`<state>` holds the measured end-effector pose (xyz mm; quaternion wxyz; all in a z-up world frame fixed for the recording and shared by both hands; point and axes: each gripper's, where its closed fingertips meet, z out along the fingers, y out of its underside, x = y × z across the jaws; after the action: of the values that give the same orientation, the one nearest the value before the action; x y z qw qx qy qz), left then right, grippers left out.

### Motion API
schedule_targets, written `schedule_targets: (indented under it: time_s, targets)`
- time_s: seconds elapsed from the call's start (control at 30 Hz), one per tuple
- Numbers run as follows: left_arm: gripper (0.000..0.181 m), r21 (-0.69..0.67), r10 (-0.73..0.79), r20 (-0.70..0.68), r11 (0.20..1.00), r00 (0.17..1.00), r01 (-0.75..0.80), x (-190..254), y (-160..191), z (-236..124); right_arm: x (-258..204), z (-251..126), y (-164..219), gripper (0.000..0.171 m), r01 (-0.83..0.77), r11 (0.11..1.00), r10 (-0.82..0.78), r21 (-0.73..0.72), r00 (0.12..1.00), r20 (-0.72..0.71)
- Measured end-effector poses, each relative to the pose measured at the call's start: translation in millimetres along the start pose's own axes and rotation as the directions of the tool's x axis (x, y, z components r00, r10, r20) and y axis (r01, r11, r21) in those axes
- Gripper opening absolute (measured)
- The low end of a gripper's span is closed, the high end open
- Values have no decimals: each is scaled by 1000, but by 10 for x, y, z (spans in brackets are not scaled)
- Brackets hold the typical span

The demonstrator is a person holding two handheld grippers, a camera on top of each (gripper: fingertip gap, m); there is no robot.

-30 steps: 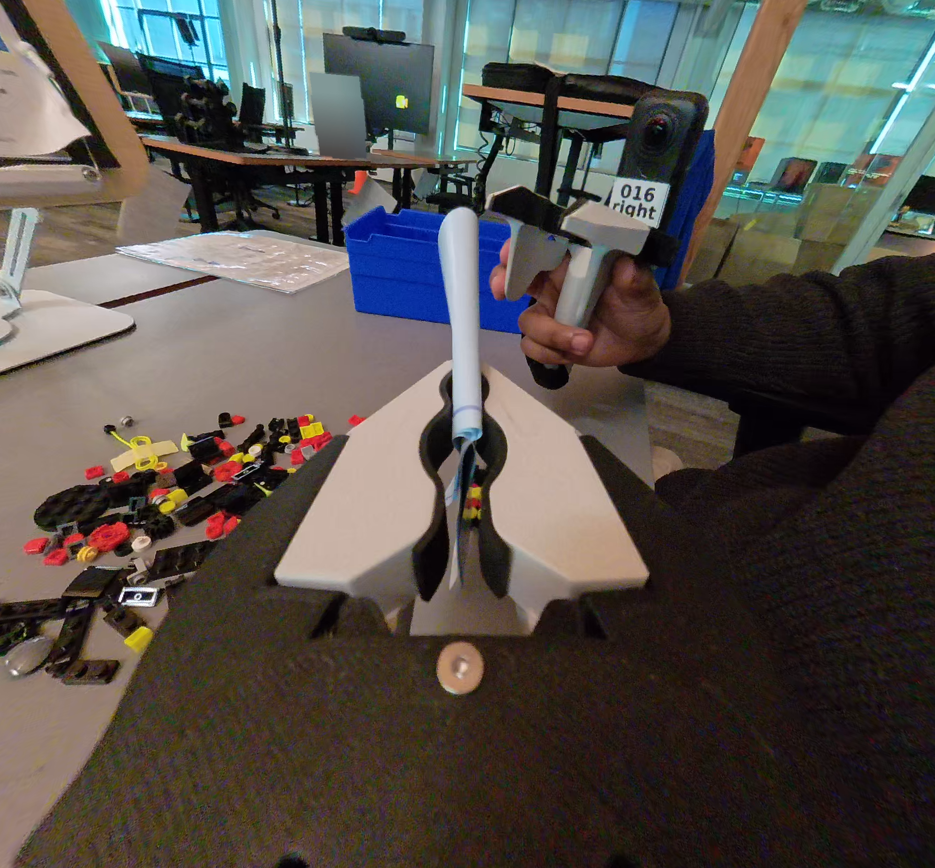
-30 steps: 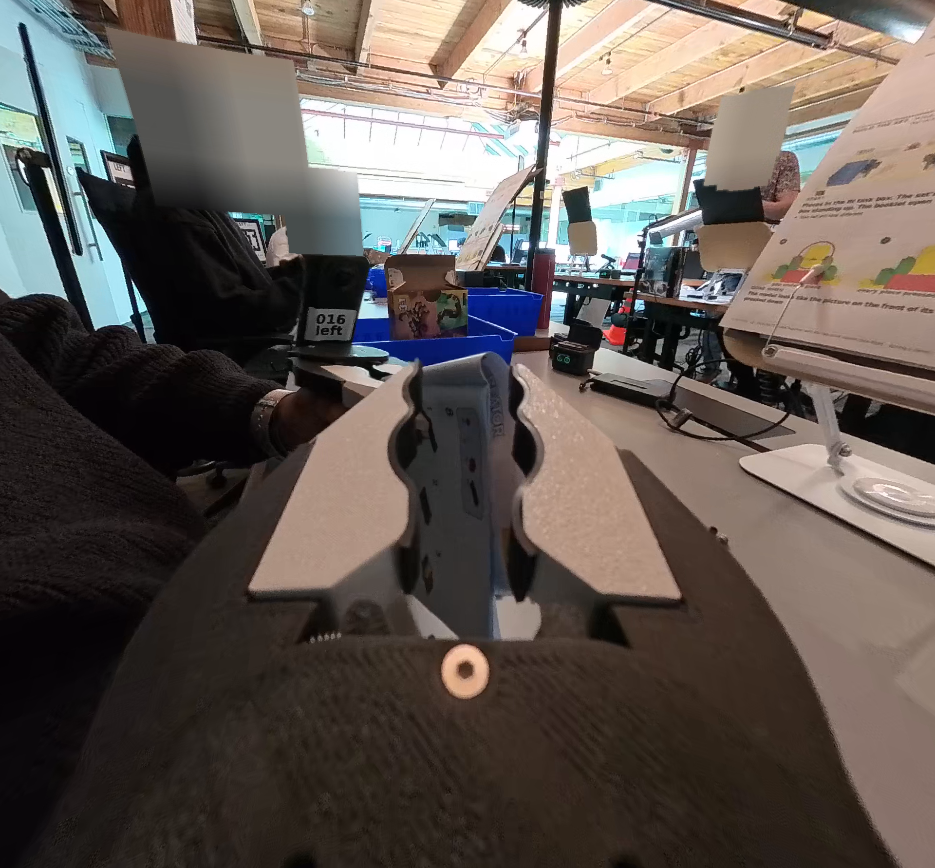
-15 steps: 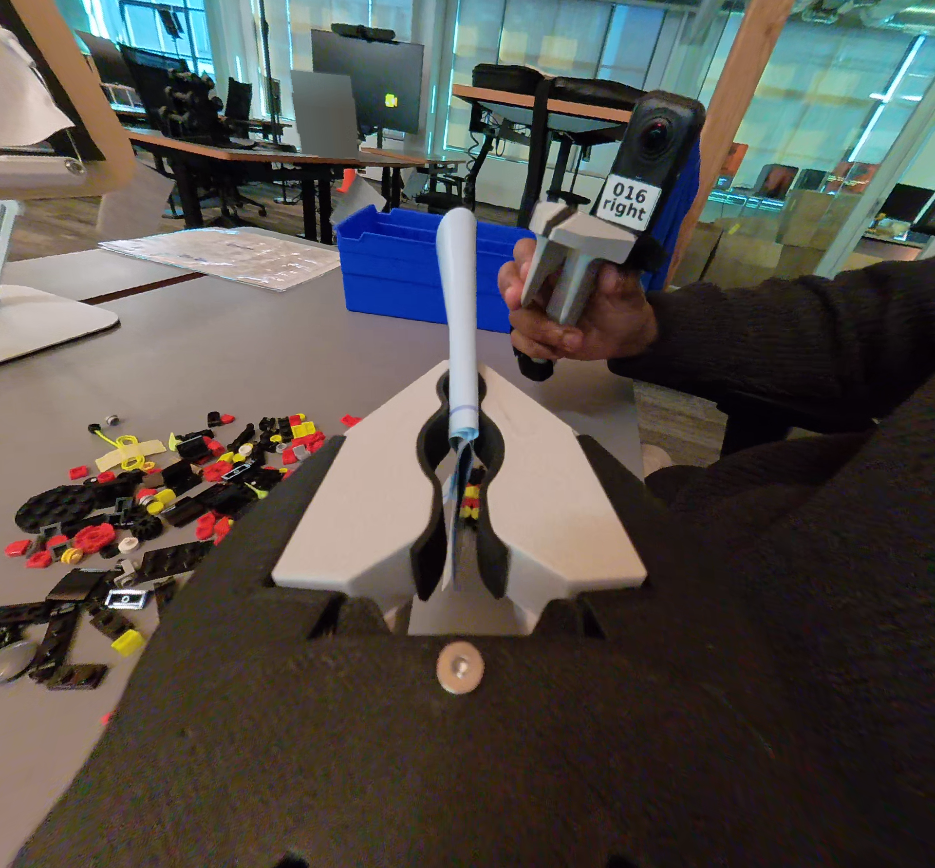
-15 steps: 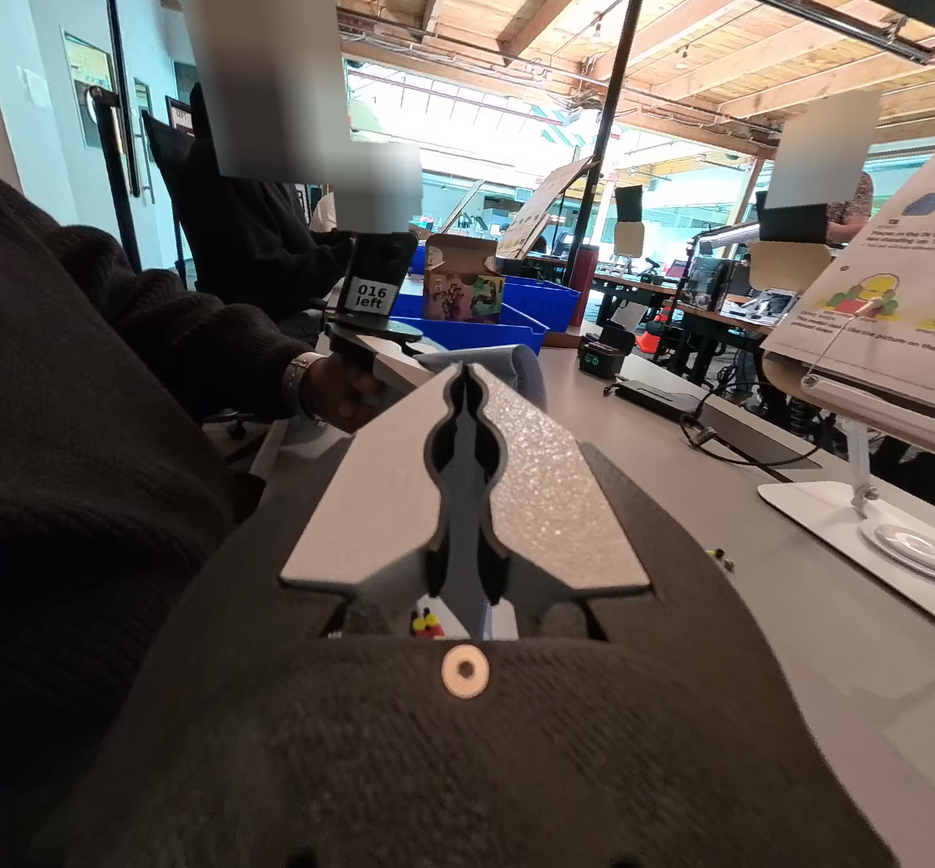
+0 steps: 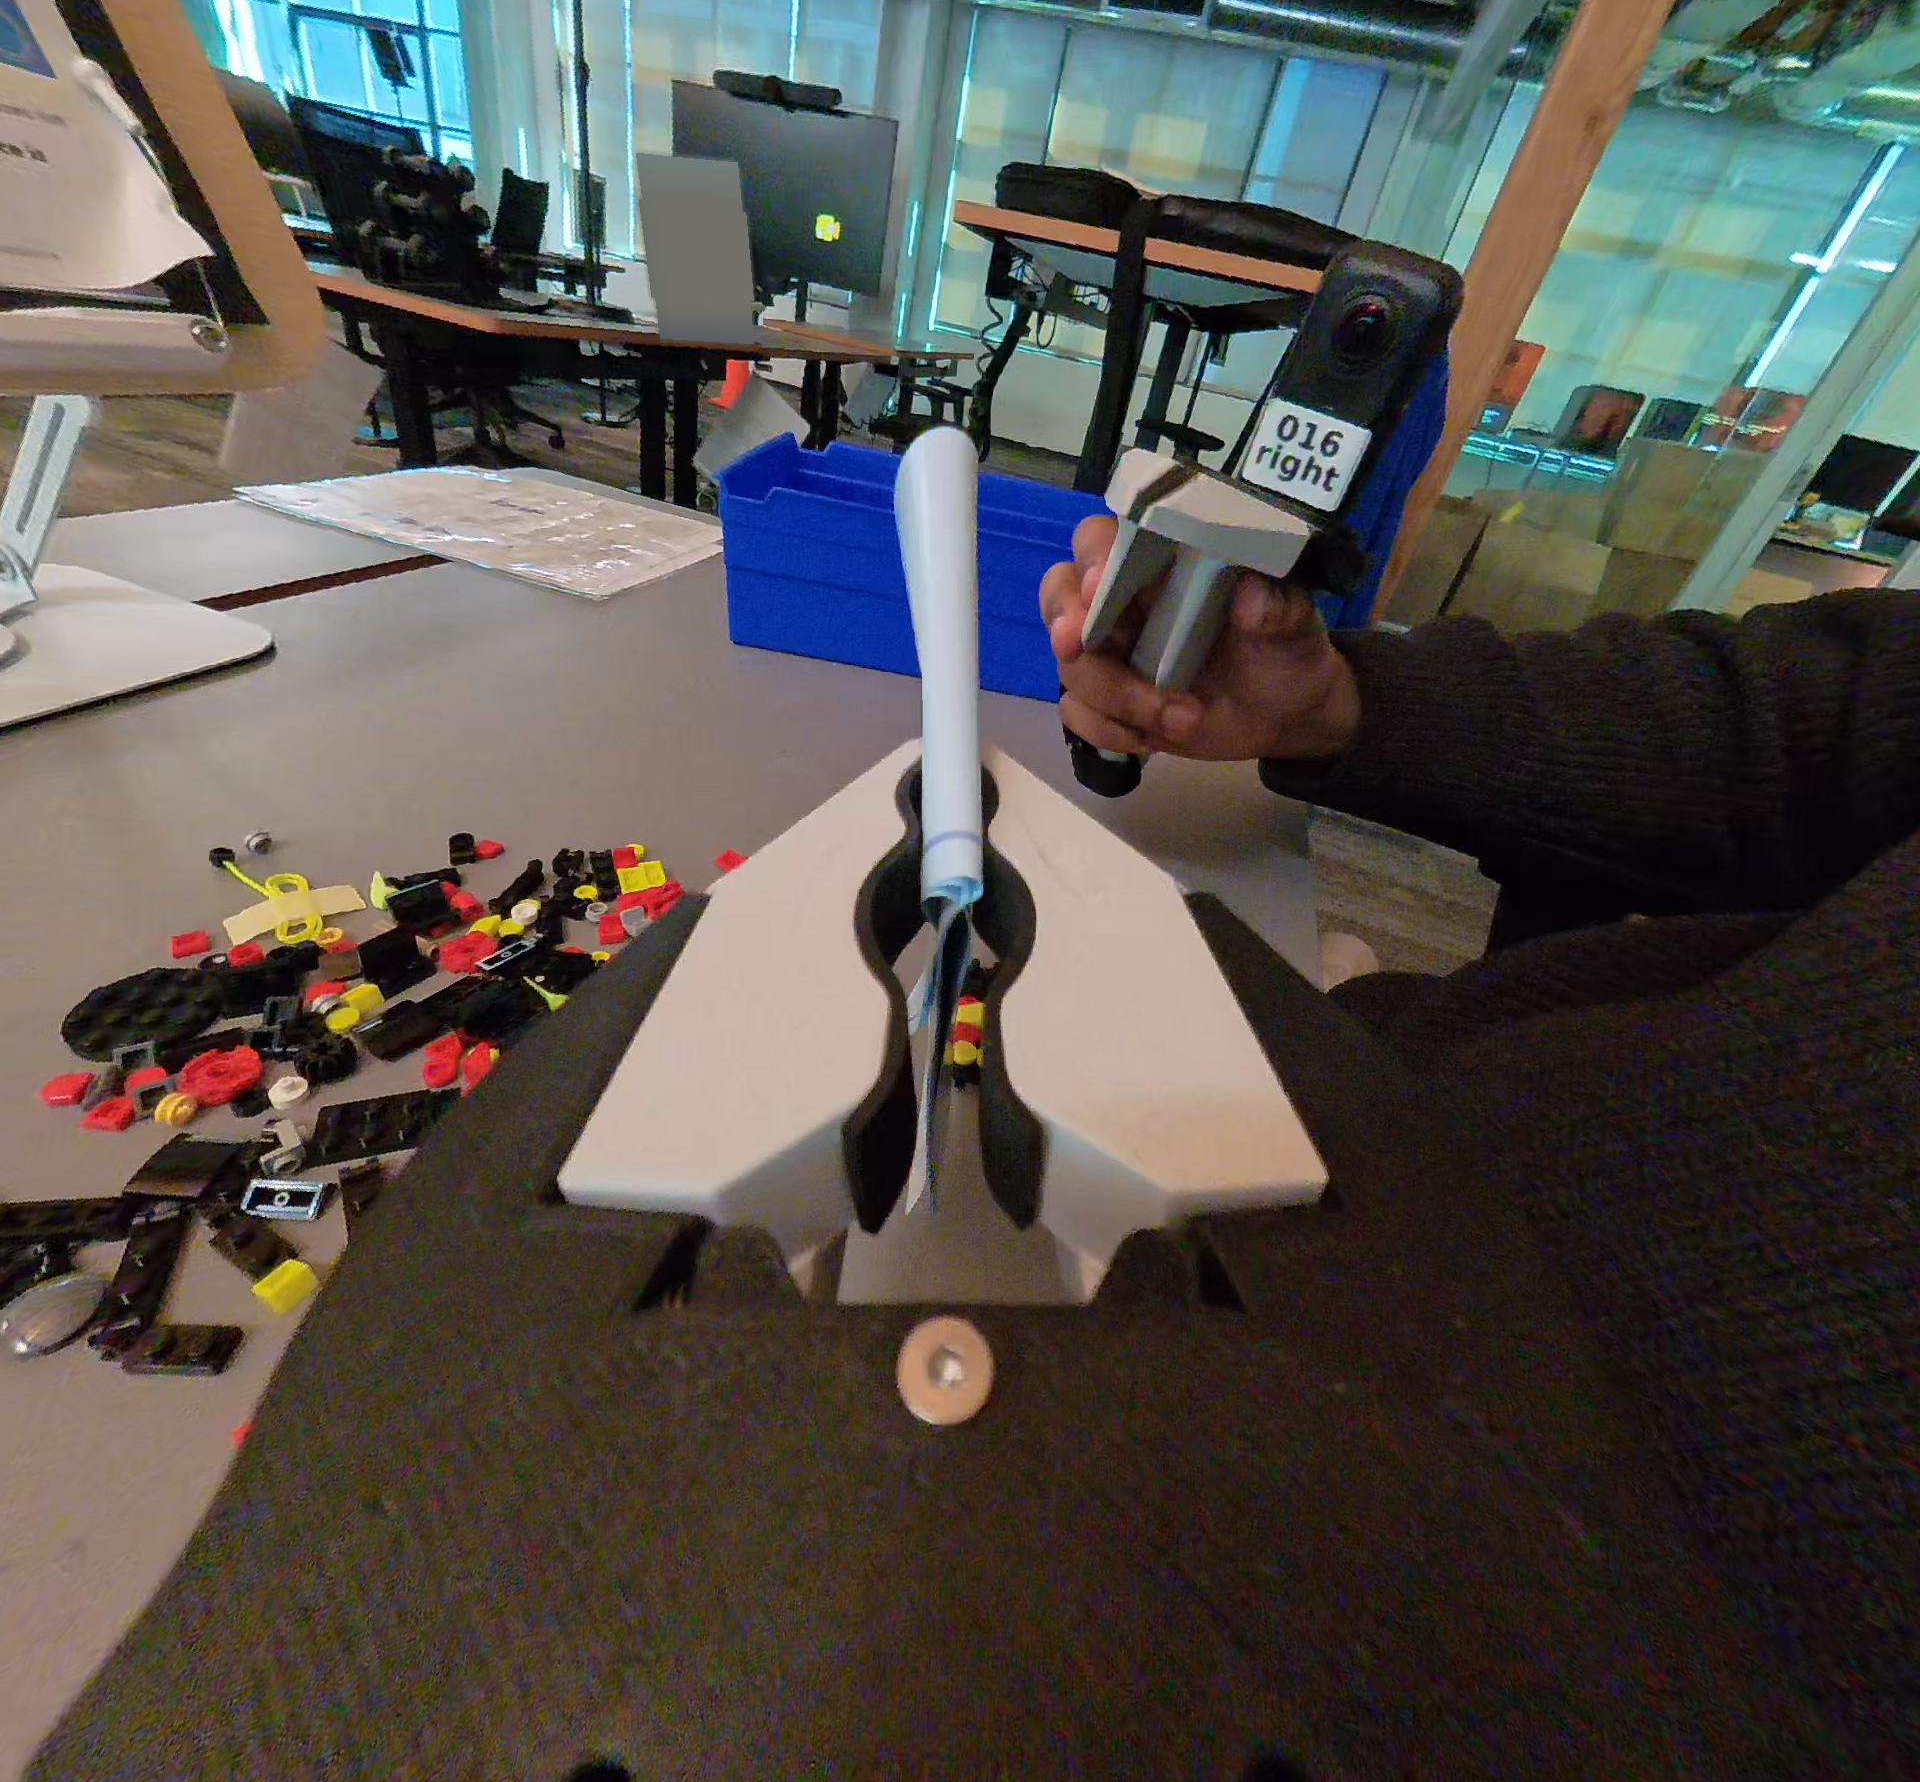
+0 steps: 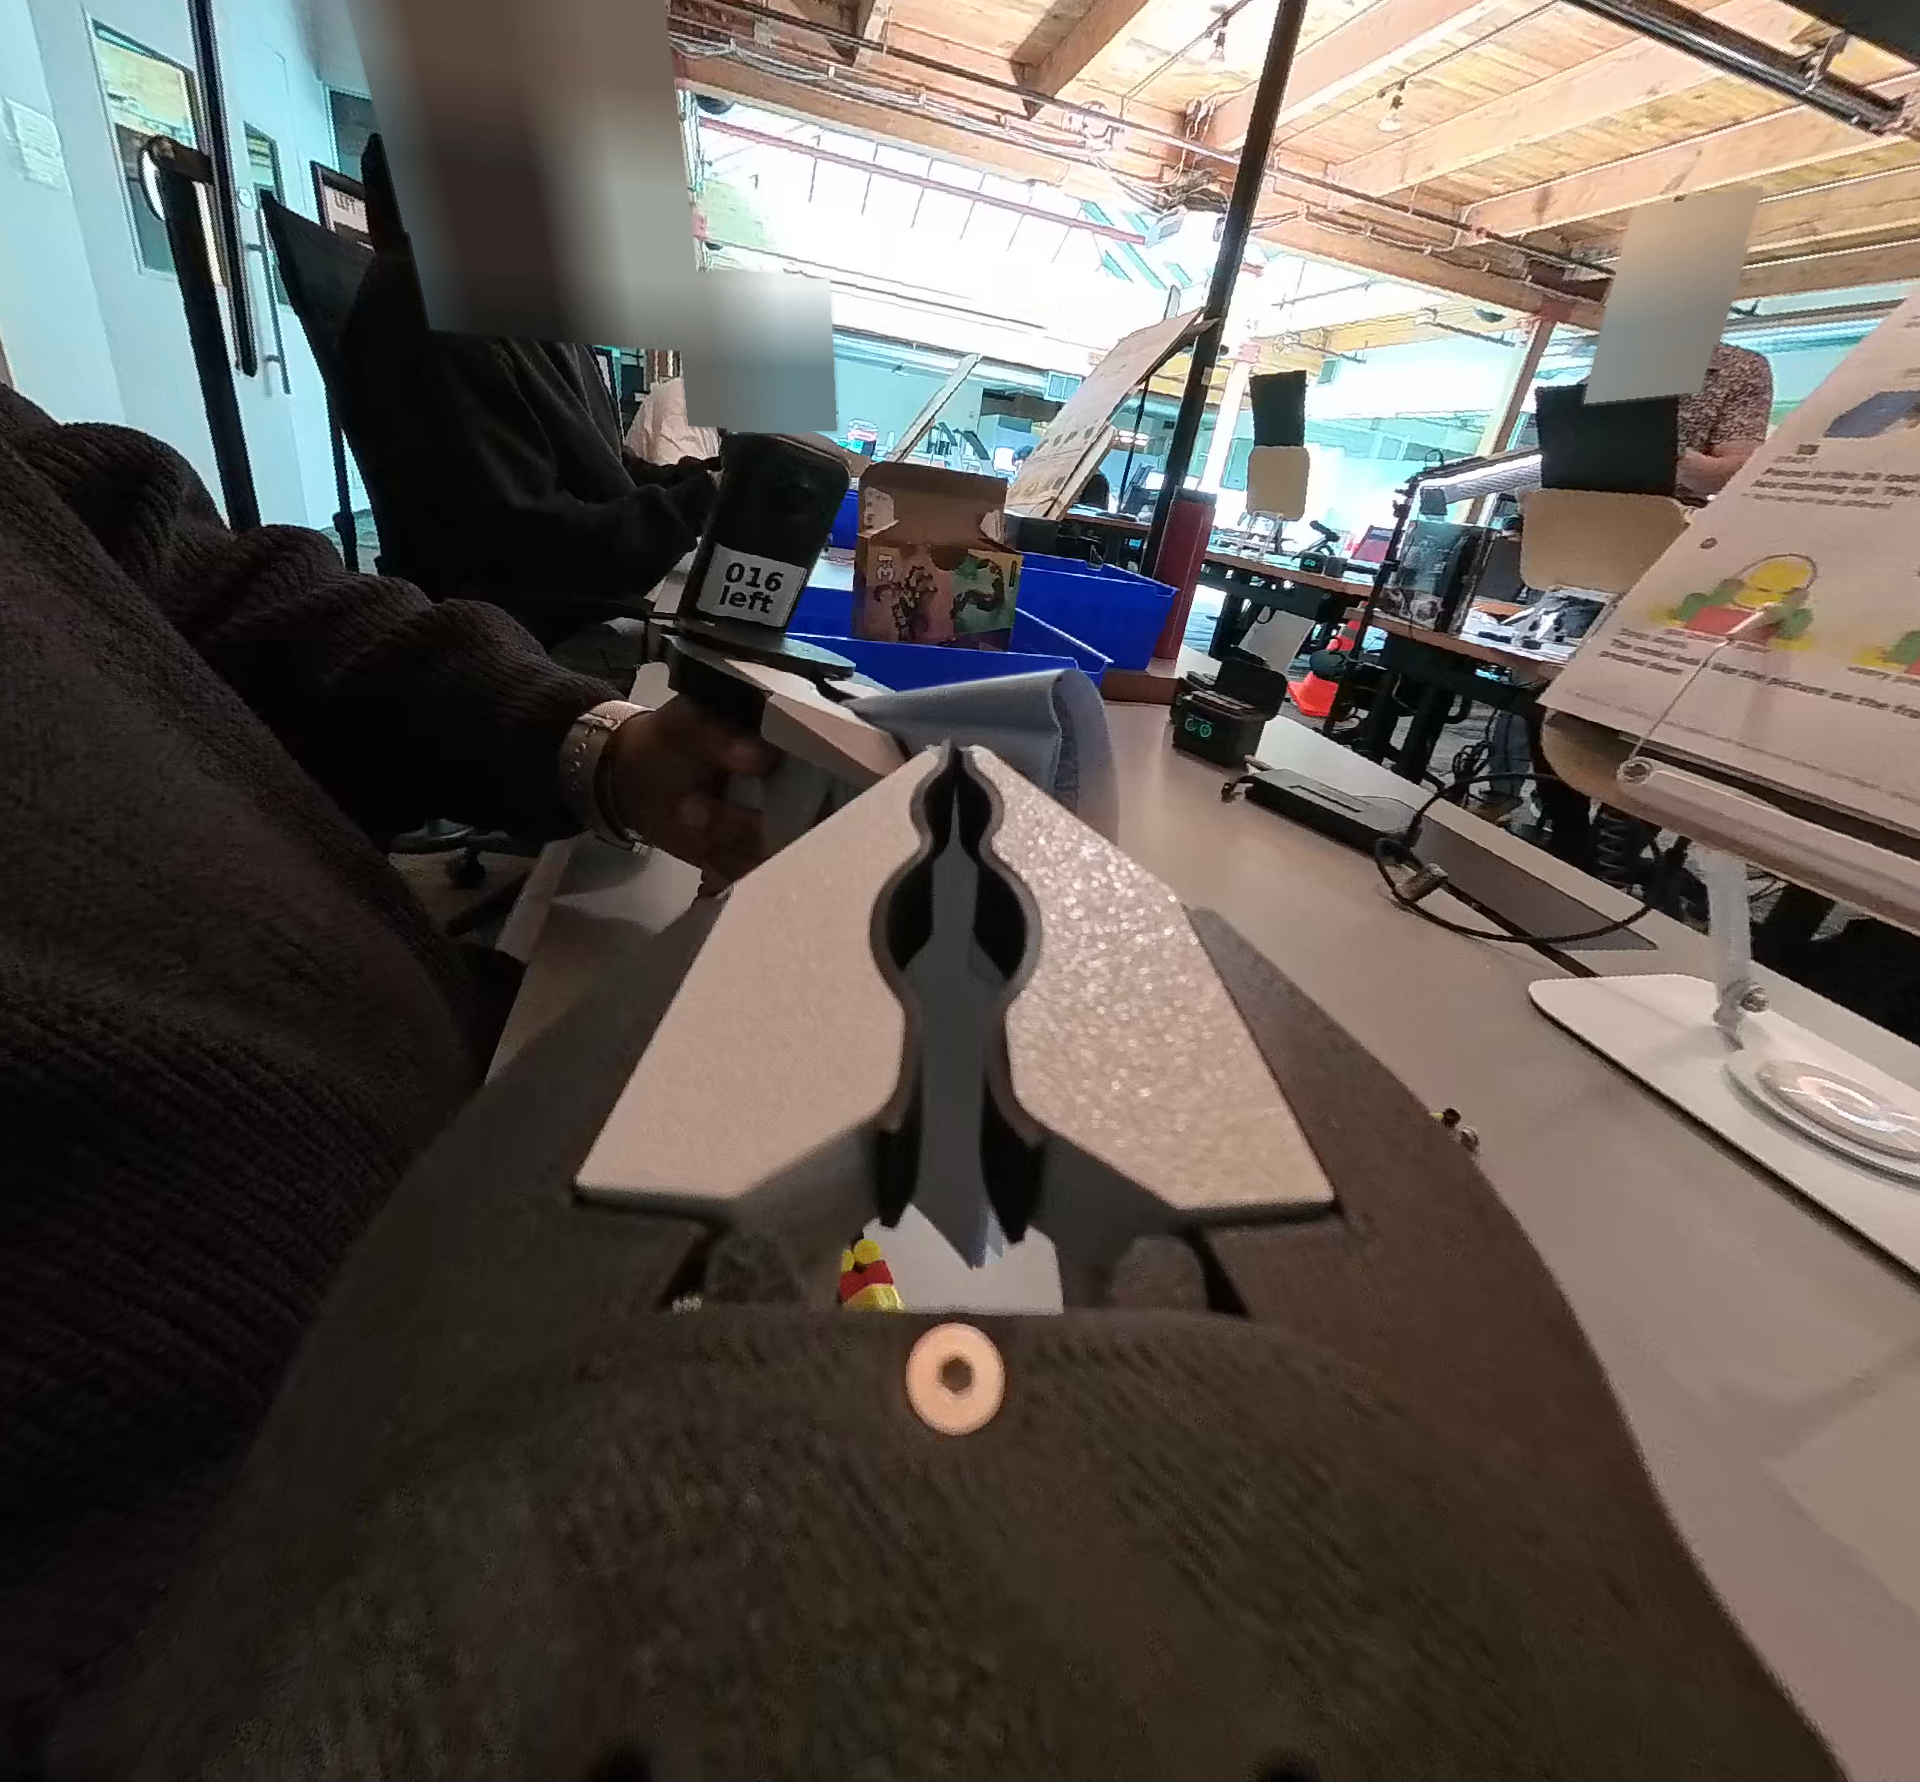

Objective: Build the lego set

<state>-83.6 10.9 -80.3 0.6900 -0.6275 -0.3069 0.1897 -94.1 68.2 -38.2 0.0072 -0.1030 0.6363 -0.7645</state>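
Note:
My left gripper (image 5: 951, 776) is shut on a curled pale blue and white instruction booklet (image 5: 940, 610) that stands up out of the jaws above the grey table (image 5: 520, 745). Loose black, red and yellow Lego pieces (image 5: 343, 984) lie on the table to its left. My right gripper (image 5: 1132, 657), held in a hand, is shut and stands apart to the right of the booklet. In the right wrist view my right gripper (image 6: 954, 766) has its jaws together, with the booklet (image 6: 997, 724) and the left gripper's finger (image 6: 831, 740) just beyond the tips. A grey-blue surface shows through the jaw gap.
A blue bin (image 5: 831, 558) stands behind the booklet, and a plastic sleeve (image 5: 488, 517) lies at the back left. A white stand (image 6: 1766, 1088) holding a printed sheet (image 6: 1766, 641) is on the right. A cardboard box (image 6: 935, 569) sits in blue bins. A black device (image 6: 1226, 714) and cable lie beyond. Left tips to right tips: about 8 cm.
My right gripper has gone from open to shut and shifted slightly to the right of the booklet. My left gripper has kept its hold on the booklet.

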Motion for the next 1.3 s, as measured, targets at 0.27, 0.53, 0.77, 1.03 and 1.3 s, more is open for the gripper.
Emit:
schedule_targets:
  time_s: [0.27, 0.53, 0.77, 1.03, 1.3]
  targets:
    - [0, -20, 12, 6, 1000, 1000, -12, 12, 41, 13, 23, -4, 1, 0, 12, 1000, -12, -1, 1000, -20]
    - [0, -15, 12, 26, 1000, 1000, -12, -39, 26, -10, 48, -27, -9, 0, 22, 1000, -22, 1, 999, -44]
    - [0, -12, 4, 30, 1000, 1000, -3, -54, 22, -15, 76, -17, 25, 0, 18, 1000, -19, -9, 998, -62]
    - [0, -23, -2, 21, 1000, 1000, 3, -37, 49, -3, 86, -4, 37, 0, 3, 1000, -3, -8, 998, -66]
    - [0, -28, -23, -11, 999, 1000, 23, 25, 67, 30, 147, 18, 36, 0, -102, 994, 104, 34, 992, -66]
